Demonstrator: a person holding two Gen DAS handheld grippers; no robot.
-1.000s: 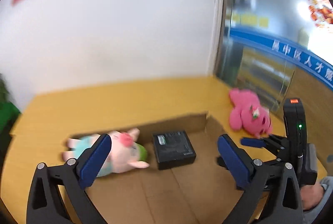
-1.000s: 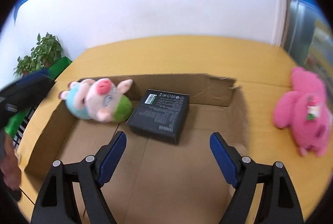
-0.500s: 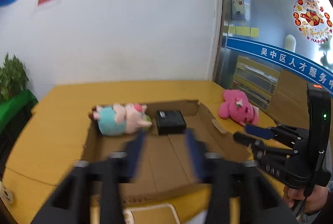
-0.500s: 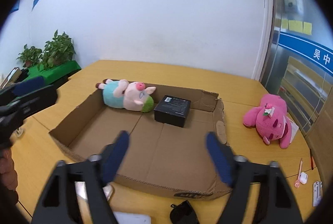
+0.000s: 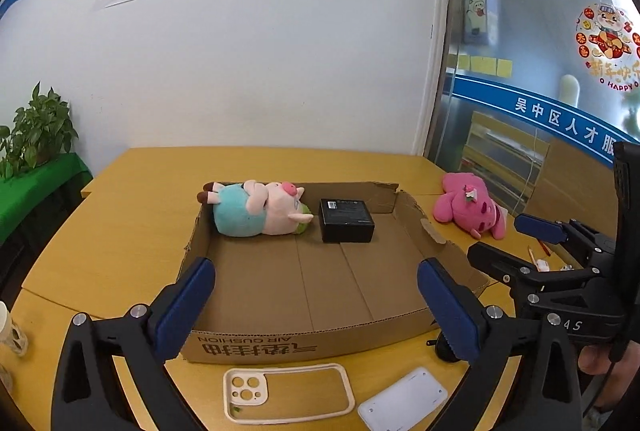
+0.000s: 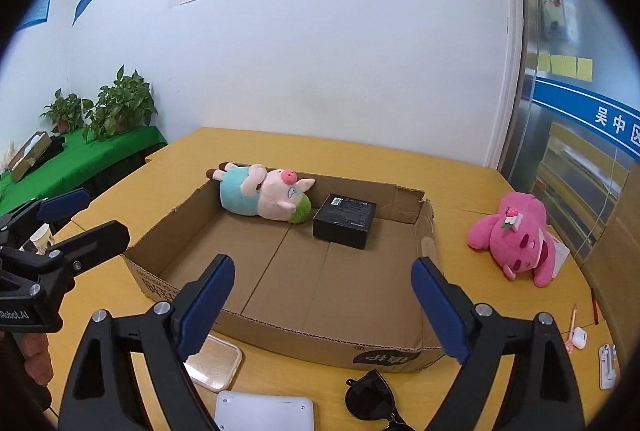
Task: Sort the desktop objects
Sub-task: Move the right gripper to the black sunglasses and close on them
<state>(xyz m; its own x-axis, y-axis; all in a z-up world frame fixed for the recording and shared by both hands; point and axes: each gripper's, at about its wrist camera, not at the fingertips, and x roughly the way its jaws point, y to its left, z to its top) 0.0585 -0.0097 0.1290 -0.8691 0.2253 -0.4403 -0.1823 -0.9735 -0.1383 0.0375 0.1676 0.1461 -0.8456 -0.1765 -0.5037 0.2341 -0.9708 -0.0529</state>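
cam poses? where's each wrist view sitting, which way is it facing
Left wrist: above the table's near edge, facing the far wall across the cardboard tray; own open left claw in front, right claw at right.
Right wrist: same edge, further right, same facing; own open right claw, left claw at left.
Shared: tray, pig plush, black box, pink plush.

Matt corrugated cardboard box, fuzzy plush pig

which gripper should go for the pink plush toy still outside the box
Probably the right. The pink plush toy lies on the table right of the cardboard box, on the right gripper's side. The left gripper, also open and empty, would have to cross over.
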